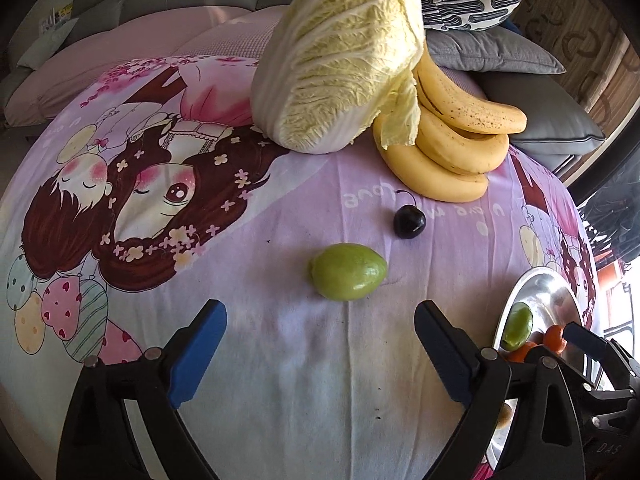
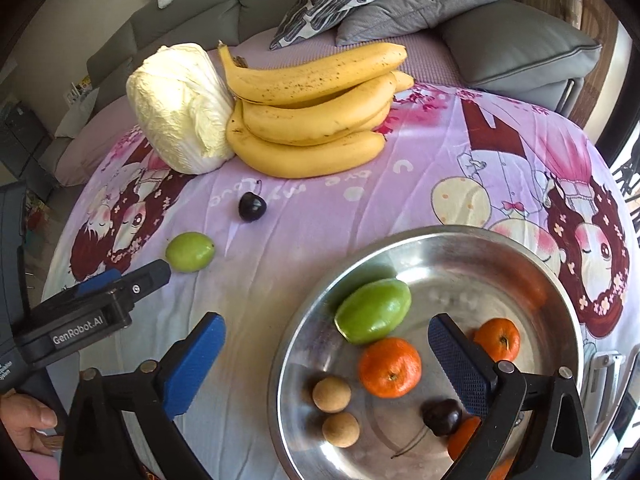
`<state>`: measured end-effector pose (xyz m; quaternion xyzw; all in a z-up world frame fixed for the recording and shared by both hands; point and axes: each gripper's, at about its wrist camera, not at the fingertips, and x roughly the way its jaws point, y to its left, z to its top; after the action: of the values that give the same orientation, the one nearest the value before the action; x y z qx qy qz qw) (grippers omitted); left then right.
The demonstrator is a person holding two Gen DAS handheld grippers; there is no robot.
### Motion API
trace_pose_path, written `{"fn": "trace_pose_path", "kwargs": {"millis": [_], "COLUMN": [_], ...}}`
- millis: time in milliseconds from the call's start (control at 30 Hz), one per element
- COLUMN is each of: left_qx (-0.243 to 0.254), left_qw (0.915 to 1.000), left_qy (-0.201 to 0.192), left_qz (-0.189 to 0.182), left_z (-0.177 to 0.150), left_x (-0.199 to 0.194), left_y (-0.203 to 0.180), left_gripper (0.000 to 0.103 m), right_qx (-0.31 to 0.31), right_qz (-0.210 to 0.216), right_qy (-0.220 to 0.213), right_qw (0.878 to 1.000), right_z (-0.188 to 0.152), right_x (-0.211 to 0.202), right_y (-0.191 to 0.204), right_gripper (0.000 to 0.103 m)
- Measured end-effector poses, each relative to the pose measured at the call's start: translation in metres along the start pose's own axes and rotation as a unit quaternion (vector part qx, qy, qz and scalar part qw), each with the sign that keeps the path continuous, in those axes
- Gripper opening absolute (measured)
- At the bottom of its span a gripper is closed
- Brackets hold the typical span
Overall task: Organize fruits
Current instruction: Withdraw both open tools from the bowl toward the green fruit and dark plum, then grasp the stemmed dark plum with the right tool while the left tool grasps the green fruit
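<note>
A green fruit [image 1: 347, 271] lies on the pink printed cloth just ahead of my open, empty left gripper [image 1: 320, 314]. Beyond it rests a dark cherry [image 1: 409, 221], with a bunch of bananas [image 1: 452, 148] further back. My right gripper [image 2: 328, 322] hangs open and empty over the near left rim of a steel bowl [image 2: 460, 246]. The bowl holds a second green fruit [image 2: 374, 310], tangerines [image 2: 390, 366], two longans [image 2: 331, 394] and a cherry [image 2: 442, 416]. In the right wrist view the loose green fruit [image 2: 190, 251] sits by the left gripper's fingertip [image 2: 158, 270].
A napa cabbage [image 1: 336, 64] leans against the bananas at the back. Grey and patterned cushions [image 2: 420, 4] and a sofa stand behind the table. A hand [image 2: 24, 420] shows at the lower left of the right wrist view.
</note>
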<state>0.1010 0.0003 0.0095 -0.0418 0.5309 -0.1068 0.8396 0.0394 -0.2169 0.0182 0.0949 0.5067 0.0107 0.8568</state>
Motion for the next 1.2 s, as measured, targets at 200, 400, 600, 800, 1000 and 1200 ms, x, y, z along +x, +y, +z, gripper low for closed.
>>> {"fn": "trace_pose_path", "kwargs": {"millis": [200,400,600,800,1000,1200], "left_qx": [-0.005,-0.002,0.006,0.016,0.035,0.049], "left_qw": [0.9997,0.9989,0.9984,0.9976,0.9965,0.9959], "left_qy": [0.025,0.046,0.056,0.066,0.069,0.067], "left_qz": [0.000,0.000,-0.003,-0.012,-0.030,-0.037], "left_z": [0.003,0.004,0.008,0.010,0.017,0.028], "left_x": [0.013,0.026,0.039,0.050,0.055,0.061], "left_y": [0.005,0.001,-0.007,-0.017,-0.029,-0.036], "left_gripper": [0.095,0.095,0.088,0.067,0.053,0.050], "right_qx": [-0.002,-0.007,-0.003,-0.001,0.007,0.008], "right_qz": [0.020,0.032,0.037,0.045,0.054,0.062], "right_qy": [-0.012,-0.014,-0.011,-0.008,-0.001,0.010], "right_qw": [1.000,0.999,0.999,0.999,0.999,0.998], "right_z": [0.024,0.040,0.048,0.058,0.068,0.075], "right_x": [0.008,0.023,0.043,0.060,0.078,0.094], "right_y": [0.017,0.029,0.034,0.037,0.037,0.041], "right_gripper": [0.103,0.101,0.090,0.081,0.069,0.056]}}
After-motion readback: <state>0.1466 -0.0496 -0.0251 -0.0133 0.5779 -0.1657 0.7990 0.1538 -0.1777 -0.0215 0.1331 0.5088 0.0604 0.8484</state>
